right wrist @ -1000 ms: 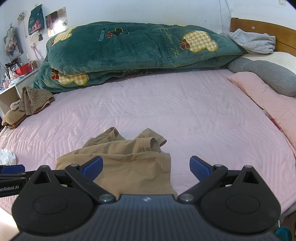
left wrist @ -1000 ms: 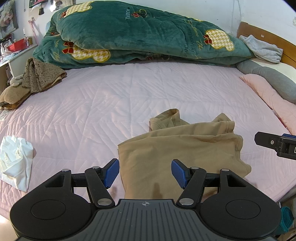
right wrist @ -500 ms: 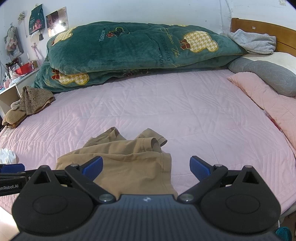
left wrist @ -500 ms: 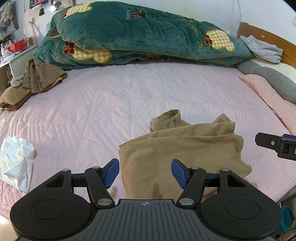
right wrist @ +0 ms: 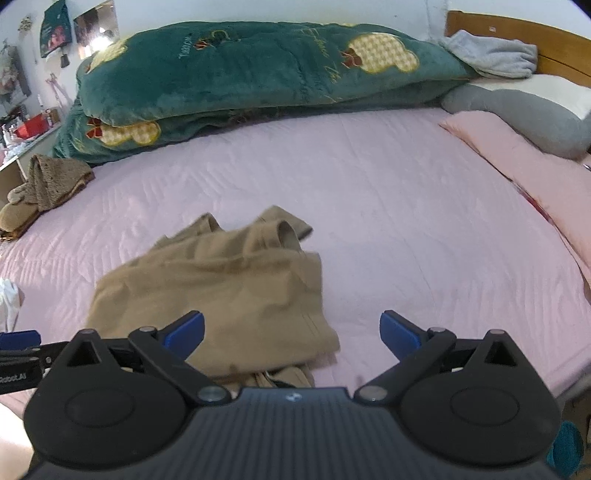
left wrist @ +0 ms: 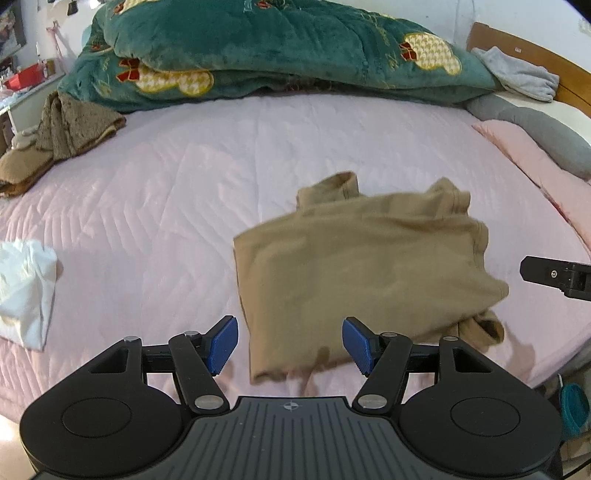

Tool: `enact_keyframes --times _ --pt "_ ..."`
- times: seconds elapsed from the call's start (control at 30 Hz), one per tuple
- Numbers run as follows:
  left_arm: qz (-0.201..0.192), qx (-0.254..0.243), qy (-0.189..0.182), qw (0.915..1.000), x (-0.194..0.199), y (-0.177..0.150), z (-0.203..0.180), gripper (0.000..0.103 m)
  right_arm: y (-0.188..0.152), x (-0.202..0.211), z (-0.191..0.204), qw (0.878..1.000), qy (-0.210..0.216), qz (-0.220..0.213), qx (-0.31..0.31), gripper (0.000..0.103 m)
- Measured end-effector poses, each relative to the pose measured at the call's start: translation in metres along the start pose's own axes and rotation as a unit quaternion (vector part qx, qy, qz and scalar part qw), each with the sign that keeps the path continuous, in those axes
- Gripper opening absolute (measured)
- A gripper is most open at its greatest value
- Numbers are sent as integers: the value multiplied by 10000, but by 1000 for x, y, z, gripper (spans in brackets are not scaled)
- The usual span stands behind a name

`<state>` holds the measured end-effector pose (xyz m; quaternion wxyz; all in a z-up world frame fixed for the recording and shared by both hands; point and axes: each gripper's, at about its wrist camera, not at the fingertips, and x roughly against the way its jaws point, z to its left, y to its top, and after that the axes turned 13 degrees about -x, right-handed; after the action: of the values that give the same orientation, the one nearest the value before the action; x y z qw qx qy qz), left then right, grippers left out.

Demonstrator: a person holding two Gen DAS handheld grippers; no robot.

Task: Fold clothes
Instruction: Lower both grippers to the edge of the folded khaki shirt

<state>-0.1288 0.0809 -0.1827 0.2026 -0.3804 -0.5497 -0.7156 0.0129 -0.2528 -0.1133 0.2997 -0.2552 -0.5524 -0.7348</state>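
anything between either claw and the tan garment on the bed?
Nothing visible. Both claws are open and empty, with the tan garment lying directly ahead of the left claw and the right claw on the pink bedspread. The white cloth sits off to the side.

Tan garment on pink quilted sheet; green blanket with houndstooth patches.

The tan garment is looking like soft, matt knit cloth. The pink bedcover is showing quilted, stitched fabric with a faint sheen. The green blanket is appearing plush and fleecy. The left gripper is showing matt black plastic, ribbed blue pads and shiny metal pins. The headboard is gleaming as varnished wood.
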Motion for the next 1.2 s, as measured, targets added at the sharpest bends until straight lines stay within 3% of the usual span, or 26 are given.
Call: enact_keyframes --times 0.1,0.23,0.3,0.5,0.73,1.2 --pt "47 -68 -77 9999 -3 -16 -1 66 -17 0 -6 10000 -15 17 -60 103" --pt "121 -297 -174 9993 -13 -36 -3 85 -45 -4 -12 9999 139 -51 -85 103" --pt "142 -355 -230 9990 -20 -40 -1 88 -55 -8 -13 9998 191 -64 -40 103" --pt "152 -411 -271 9987 -37 -41 6 89 -62 -28 -8 9976 445 -35 520 103" --pt "93 -530 -263 9982 -55 -32 -2 90 -61 -36 -13 9863 1013 -293 1267 103" --pt "129 -966 -35 9952 -63 -28 -28 90 -66 -51 -31 9883 1276 -196 817 103"
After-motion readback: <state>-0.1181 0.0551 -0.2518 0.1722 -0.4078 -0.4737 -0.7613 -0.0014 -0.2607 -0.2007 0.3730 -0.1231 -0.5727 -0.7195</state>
